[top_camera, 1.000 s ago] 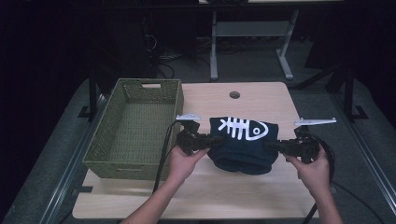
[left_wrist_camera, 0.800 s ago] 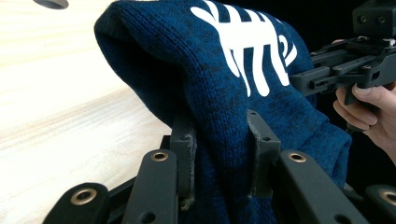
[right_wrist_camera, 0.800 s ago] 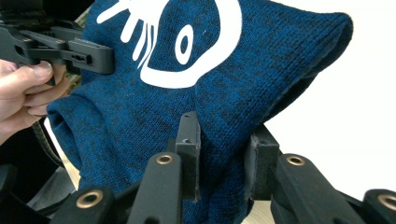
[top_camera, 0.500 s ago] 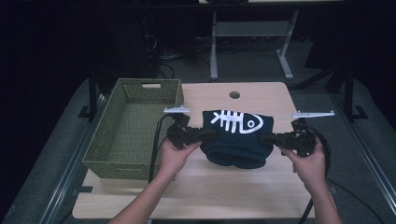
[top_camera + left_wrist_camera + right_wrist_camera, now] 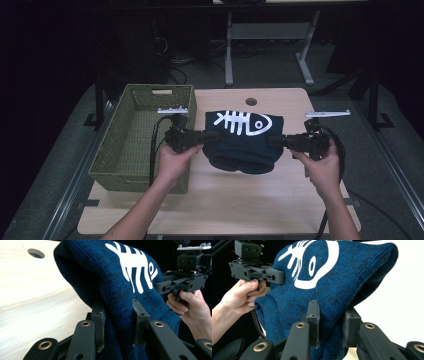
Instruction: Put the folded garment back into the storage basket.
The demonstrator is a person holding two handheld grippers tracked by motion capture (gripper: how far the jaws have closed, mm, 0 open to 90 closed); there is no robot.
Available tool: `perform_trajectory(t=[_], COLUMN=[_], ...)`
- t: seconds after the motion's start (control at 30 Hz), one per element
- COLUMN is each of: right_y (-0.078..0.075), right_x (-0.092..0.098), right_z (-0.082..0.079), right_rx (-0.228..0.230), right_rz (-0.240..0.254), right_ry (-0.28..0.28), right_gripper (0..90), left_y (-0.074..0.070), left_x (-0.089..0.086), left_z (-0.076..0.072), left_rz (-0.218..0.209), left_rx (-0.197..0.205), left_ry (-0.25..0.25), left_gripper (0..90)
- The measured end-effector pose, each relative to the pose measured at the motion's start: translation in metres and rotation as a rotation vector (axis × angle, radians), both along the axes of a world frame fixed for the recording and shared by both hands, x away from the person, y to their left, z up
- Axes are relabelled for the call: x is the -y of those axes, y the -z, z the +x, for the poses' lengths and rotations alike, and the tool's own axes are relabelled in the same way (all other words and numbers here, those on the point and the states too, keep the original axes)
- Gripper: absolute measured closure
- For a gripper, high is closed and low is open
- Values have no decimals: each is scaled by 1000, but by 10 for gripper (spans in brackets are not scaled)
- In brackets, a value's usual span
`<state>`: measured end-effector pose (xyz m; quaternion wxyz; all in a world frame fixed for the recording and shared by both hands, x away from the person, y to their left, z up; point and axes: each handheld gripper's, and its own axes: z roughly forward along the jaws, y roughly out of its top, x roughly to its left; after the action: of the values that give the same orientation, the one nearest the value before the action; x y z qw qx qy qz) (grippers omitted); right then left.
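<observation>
Both tongs, left (image 5: 212,135) and right (image 5: 276,140), clamp folded sweater (image 5: 244,142); high view adds basket (image 5: 131,150).

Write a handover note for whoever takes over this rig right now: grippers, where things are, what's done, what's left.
Left gripper: shut on the left edge of the folded sweater.
Right gripper: shut on its right edge.
Sweater: dark blue knit, white fish-skeleton print up, held between both grippers above the table, right of the green basket.
Done: folded and gripped on both sides.
Left, most likely: carry it over the basket, lower it in, release.
</observation>
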<state>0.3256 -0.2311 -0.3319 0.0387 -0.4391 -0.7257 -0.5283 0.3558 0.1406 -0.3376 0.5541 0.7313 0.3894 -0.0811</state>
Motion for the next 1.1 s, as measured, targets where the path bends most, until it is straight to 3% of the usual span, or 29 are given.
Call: perform_trajectory(t=[0.43,1.1], right_y=[-11,-20], right_x=[-21,-64], right_z=[8,25], right_rx=[5,13], right_rz=[29,44], right_ry=[-35,-77], right_gripper=[718,718], left_y=[-10,-20], left_x=[-26,-70], left_z=[3,4], left_rz=[-16,-15], left_rx=[-6,2], left_ry=[-4,-55], left_gripper=[693,692])
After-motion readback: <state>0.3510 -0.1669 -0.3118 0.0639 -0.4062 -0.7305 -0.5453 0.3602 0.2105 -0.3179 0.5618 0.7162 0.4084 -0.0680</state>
